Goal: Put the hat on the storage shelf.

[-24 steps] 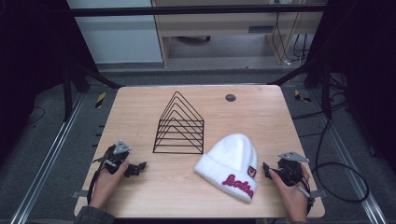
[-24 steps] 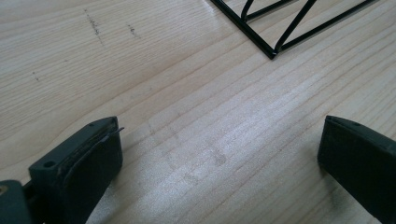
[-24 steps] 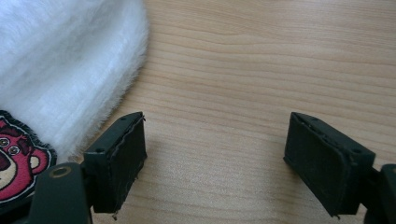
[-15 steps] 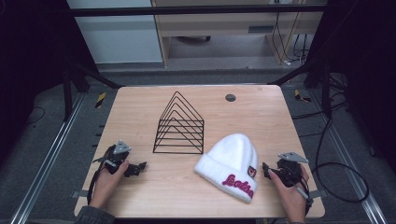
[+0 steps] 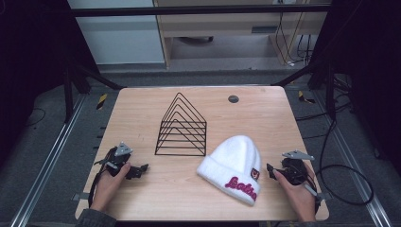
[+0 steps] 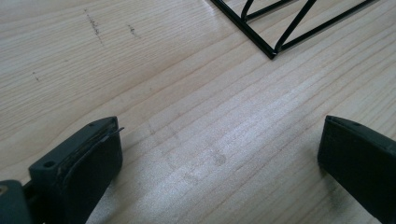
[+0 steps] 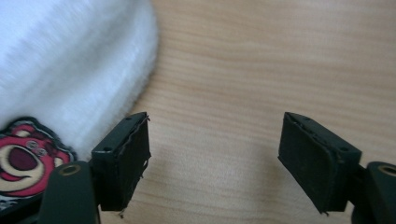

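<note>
The left gripper [image 5: 141, 169] rests low on the wooden table [image 5: 265, 118], jaws wide apart with only bare wood between them. Ahead of it, to the right, stands the black wire rack [image 5: 182, 127]. The right gripper [image 5: 270, 170] is also wide open and holds nothing. The white beanie [image 5: 234, 163] lies just beside its left jaw, perhaps touching it; a red bear patch [image 7: 16, 156] is on the cuff.
</note>
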Demonstrator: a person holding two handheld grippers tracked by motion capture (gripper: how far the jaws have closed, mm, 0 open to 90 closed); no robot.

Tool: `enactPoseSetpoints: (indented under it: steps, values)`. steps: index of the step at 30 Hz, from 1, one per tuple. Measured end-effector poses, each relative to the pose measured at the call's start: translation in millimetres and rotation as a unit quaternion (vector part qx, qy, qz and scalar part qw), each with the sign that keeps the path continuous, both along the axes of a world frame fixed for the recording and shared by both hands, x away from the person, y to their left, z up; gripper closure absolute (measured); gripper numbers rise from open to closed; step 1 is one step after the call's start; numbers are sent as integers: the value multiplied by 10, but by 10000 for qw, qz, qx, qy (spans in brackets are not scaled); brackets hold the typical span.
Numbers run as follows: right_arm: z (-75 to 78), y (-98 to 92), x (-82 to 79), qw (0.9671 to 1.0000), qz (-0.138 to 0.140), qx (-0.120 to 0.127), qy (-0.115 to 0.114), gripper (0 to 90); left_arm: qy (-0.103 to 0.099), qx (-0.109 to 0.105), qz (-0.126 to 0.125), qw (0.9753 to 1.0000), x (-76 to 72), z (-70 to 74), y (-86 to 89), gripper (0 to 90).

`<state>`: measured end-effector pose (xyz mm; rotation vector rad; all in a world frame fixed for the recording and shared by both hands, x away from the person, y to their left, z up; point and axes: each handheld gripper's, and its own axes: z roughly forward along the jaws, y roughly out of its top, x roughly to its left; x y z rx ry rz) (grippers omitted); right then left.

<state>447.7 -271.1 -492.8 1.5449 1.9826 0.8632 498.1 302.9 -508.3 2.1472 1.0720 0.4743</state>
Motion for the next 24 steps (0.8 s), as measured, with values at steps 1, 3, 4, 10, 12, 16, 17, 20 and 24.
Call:
enactPoseSetpoints:
  steps: [1,3,4,10,12,16,17,20,24]
  values:
    - [57,11,18,10000,71,-62,-7,205,7,20,-16,10000,1,2,3,0]
    - [118,31,37,9998,163,-93,-31,192,6,20,-15,10000,1,2,3,0]
    - [261,106,101,9991,377,-170,-39,177,6,21,-16,10000,1,2,3,0]
    - [515,356,378,9959,832,-354,85,300,6,21,-15,10000,1,2,3,0]
    - [542,436,506,9941,965,-457,183,341,6,20,-15,10000,1,2,3,0]
    - [545,495,645,9927,1079,-415,355,395,6,20,-16,10000,1,2,3,0]
    - [541,513,686,9925,1094,-359,416,402,6,17,-14,10000,1,2,3,0]
    - [537,572,821,9907,1188,-325,573,437,9,19,-16,10000,1,2,3,0]
    - [498,621,923,9893,1232,-347,707,465,6,21,-17,10000,1,2,3,0]
